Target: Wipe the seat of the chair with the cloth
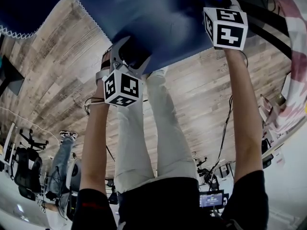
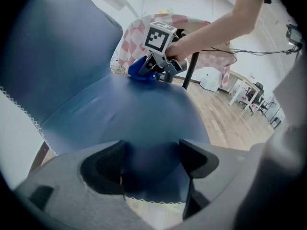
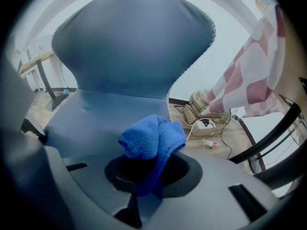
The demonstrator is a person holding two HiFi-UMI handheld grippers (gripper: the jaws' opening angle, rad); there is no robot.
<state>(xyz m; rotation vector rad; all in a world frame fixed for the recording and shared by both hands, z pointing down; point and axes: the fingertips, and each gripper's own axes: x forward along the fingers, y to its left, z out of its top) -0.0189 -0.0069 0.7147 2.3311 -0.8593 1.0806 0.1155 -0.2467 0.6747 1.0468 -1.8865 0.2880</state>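
Note:
The dark blue chair seat (image 1: 158,18) fills the top of the head view, and its backrest (image 3: 134,42) rises ahead in the right gripper view. My right gripper (image 3: 151,169) is shut on a bunched blue cloth (image 3: 151,140), which rests on the seat near its side edge. The left gripper view shows that same right gripper (image 2: 158,73) and the cloth (image 2: 141,70) at the seat's far side. My left gripper (image 2: 153,164) sits at the seat's front edge (image 2: 148,195), and the seat fills the gap between its pads. In the head view its cube (image 1: 122,87) hangs just below the seat.
A red-and-white checked tablecloth (image 3: 254,75) hangs to the right of the chair, with black table legs (image 3: 268,138) below it. Cables and a power strip (image 3: 206,123) lie on the wooden floor (image 1: 201,85). Another person (image 1: 60,162) stands further off.

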